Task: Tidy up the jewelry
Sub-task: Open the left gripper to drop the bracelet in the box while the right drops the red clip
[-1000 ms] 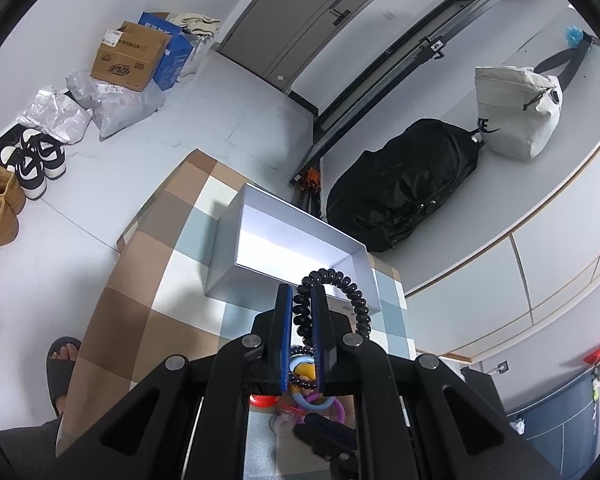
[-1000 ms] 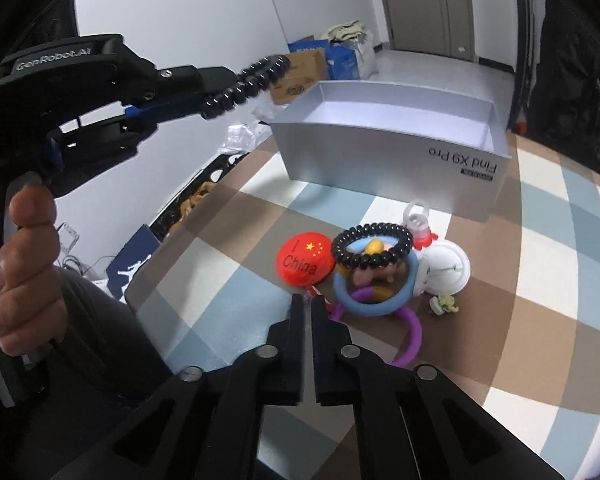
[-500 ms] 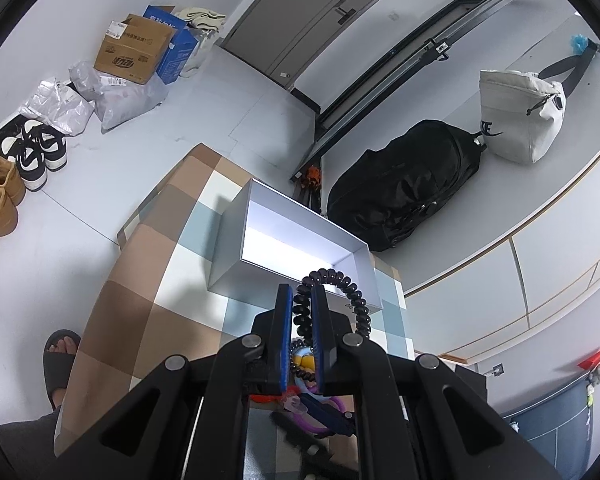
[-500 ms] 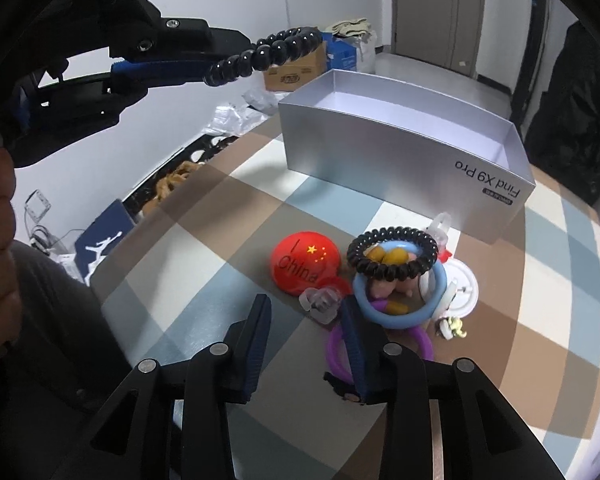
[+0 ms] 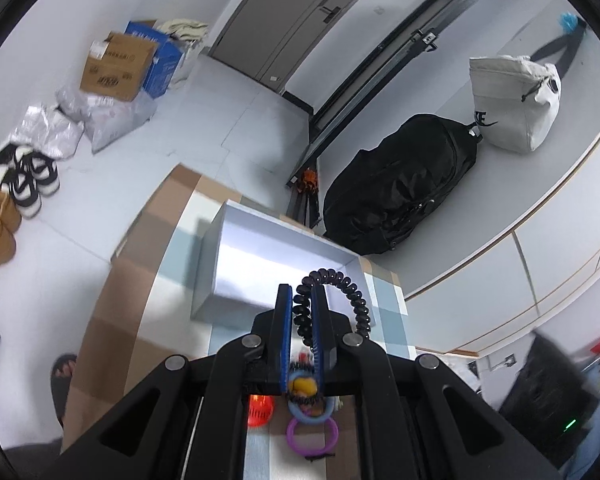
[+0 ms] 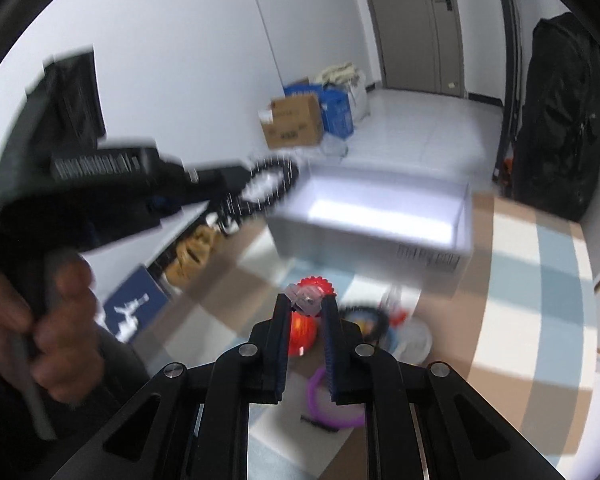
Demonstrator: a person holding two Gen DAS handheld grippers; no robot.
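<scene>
My left gripper [image 5: 301, 294] is shut on a black bead bracelet [image 5: 350, 294] and holds it in the air just in front of the open silver box [image 5: 284, 254]. In the right wrist view the same bracelet [image 6: 270, 186] hangs, blurred, left of the box [image 6: 374, 216]. My right gripper [image 6: 306, 300] is shut on a small clear plastic piece [image 6: 307, 297], lifted above the pile. On the checked cloth below lie a red badge [image 6: 302, 332], a blue ring with another black bracelet [image 6: 374, 322], and a purple ring [image 6: 332, 404].
The checked table [image 6: 520, 280] ends close behind the box. A black bag [image 5: 396, 184] and white bag [image 5: 512, 100] stand against the wall. Cartons [image 5: 118, 66] and shoes [image 5: 28, 180] lie on the floor at left. A sandalled foot [image 5: 62, 380] shows by the table edge.
My right gripper opened, then shut on the clear piece and lifted it from the pile. My left gripper moved with the bracelet toward the box.
</scene>
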